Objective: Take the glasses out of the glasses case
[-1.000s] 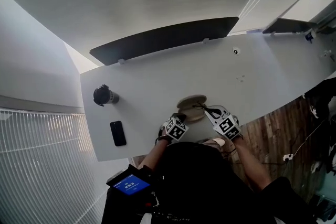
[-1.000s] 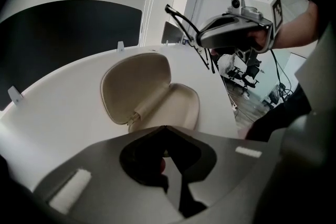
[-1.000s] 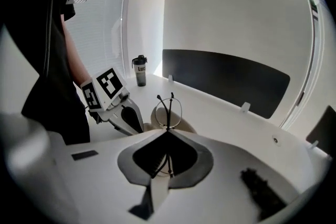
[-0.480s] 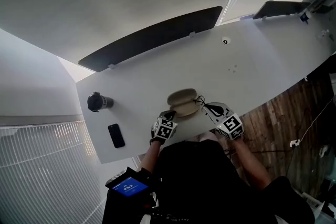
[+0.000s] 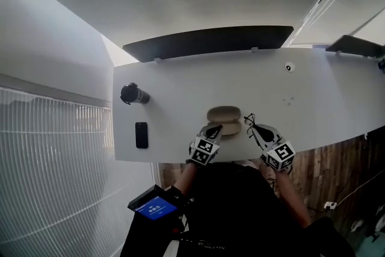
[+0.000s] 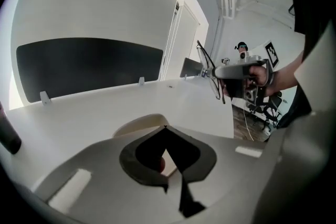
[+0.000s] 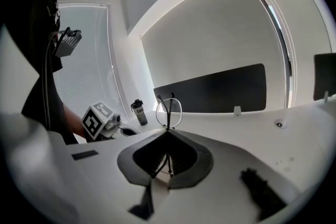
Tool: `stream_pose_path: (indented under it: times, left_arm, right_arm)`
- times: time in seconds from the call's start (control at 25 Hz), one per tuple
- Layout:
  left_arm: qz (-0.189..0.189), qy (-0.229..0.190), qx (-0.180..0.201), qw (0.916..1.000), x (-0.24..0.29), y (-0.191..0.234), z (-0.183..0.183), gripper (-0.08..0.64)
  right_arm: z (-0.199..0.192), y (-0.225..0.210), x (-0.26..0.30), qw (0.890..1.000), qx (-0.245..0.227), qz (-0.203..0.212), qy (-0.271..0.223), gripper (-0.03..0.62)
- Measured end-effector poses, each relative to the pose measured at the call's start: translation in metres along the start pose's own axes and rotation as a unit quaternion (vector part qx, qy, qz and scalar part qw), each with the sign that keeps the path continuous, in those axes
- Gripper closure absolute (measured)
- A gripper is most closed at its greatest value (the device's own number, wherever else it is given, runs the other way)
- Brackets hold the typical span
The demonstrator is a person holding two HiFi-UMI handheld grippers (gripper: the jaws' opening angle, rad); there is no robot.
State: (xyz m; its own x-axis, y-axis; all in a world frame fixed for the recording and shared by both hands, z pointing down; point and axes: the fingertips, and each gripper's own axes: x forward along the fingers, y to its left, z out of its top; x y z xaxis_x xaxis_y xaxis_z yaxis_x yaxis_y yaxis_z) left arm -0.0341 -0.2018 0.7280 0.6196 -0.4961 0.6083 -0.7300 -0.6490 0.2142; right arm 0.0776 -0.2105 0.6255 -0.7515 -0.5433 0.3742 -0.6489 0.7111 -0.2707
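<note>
A beige glasses case (image 5: 224,115) lies open on the white table (image 5: 180,99), straight ahead of me. My left gripper (image 5: 215,129) is at the case's near left edge, and in the left gripper view its jaws meet on the case's rim (image 6: 137,125). My right gripper (image 5: 252,127) hovers just right of the case, shut on a pair of thin black-framed glasses (image 5: 248,121). The glasses are clear of the case. In the right gripper view the glasses (image 7: 169,109) stick up from the closed tips. The left gripper view shows the glasses (image 6: 208,67) in the air at the right.
A black tumbler (image 5: 133,94) and a black phone (image 5: 141,135) sit on the table's left part. A dark panel (image 5: 207,42) runs along the far edge. A small round fitting (image 5: 289,67) is at the right. Wooden floor (image 5: 325,159) shows beyond the near right edge.
My right gripper has drawn the glasses out of the case and away to the right. My left gripper has stayed at the case. The head view has swung round.
</note>
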Motion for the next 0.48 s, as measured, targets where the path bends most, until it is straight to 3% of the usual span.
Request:
stream_pose_path:
  times: [0.28, 0.48]
  left_arm:
    - [0.010, -0.078, 0.000, 0.9969, -0.013, -0.025, 0.056, 0.558]
    - [0.007, -0.087, -0.011, 0.9962, -0.001, -0.039, 0.062, 0.558]
  right_arm:
    - [0.035, -0.017, -0.016, 0.996, 0.018, 0.056, -0.070, 0.581]
    - [0.015, -0.050, -0.029, 0.994, 0.065, 0.053, -0.068, 0.581]
